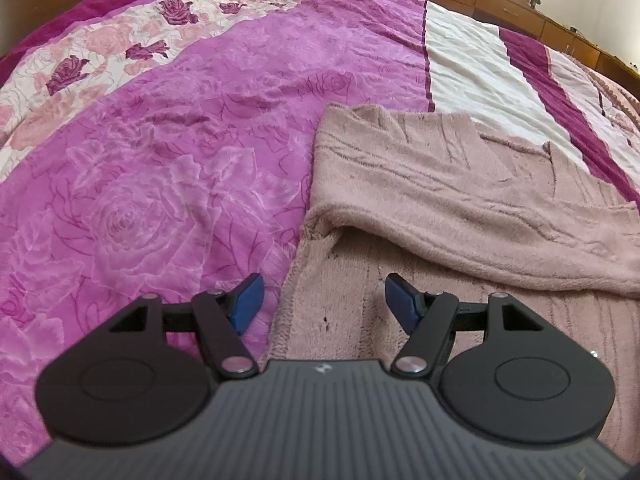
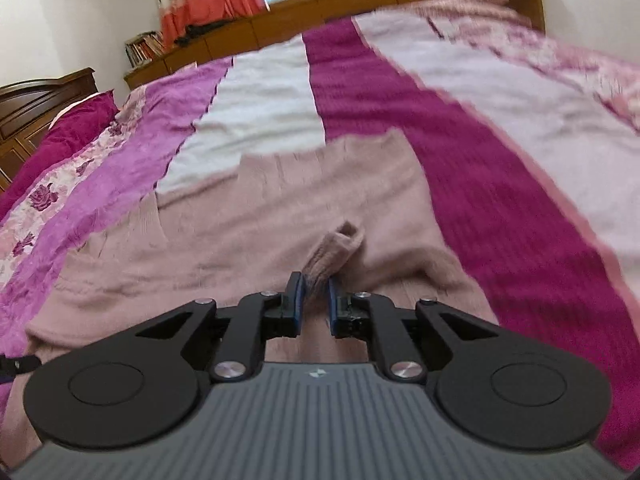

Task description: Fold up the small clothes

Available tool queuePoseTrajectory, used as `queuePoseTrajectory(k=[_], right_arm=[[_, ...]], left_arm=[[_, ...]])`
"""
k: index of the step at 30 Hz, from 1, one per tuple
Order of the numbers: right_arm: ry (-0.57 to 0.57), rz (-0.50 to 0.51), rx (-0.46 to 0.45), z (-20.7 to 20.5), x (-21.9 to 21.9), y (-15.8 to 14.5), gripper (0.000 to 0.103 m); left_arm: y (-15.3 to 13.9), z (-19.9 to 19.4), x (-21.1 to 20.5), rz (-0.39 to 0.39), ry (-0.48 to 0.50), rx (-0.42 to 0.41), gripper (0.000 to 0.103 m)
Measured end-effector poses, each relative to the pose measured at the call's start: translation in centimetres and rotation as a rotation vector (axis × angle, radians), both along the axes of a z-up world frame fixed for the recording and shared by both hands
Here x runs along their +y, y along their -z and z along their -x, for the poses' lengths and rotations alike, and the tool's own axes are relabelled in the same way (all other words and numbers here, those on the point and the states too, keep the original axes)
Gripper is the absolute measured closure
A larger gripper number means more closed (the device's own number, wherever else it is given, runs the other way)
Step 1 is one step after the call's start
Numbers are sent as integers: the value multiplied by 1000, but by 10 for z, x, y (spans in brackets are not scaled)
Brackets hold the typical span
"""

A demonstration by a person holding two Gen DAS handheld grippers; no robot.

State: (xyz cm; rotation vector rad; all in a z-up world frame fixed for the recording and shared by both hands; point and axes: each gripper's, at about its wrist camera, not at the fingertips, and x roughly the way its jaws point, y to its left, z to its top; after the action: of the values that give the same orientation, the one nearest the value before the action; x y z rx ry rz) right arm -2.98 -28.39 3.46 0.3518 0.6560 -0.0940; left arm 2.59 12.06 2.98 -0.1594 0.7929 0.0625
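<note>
Spread across both views: a bed under a bedspread of magenta rose print, white and deep-crimson stripes, with a floral cream band at far left. Beyond the far edge, a run of wooden cabinets, a window with orange-hemmed curtains, books on the low shelf at left. Lying flat on the bedspread, right of the magenta field and over the white stripe: a dusty-pink knit sweater, one sleeve folded across the body from right to left, ribbed hem nearest. In the right wrist view, the same sweater stretching away toward the white and crimson stripes, somewhat blurred. Left tool spread wide, blue pads well apart, holding nothing, hovering over the near left edge of the sweater where knit meets bedspread. Right tool closed to a narrow gap, clamped on a bunched fold of the sweater's fabric, which rises in a small ridge just beyond the blue pads.
</note>
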Motion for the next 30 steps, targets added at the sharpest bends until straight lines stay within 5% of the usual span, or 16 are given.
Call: queuePoseTrajectory(k=[5,12,30], right_arm=[[-37,-18,27,9,-7,-1,70],[-49,-38,-78,15,-20,-30,48],[-40,-15,2,-46,-33,-6,46]], left_arm=[[-20,1,8,-4,3,-32,35],[-38,-30,16,4,-9,-63,35],[4,-146,9,99,-6,-12,35]])
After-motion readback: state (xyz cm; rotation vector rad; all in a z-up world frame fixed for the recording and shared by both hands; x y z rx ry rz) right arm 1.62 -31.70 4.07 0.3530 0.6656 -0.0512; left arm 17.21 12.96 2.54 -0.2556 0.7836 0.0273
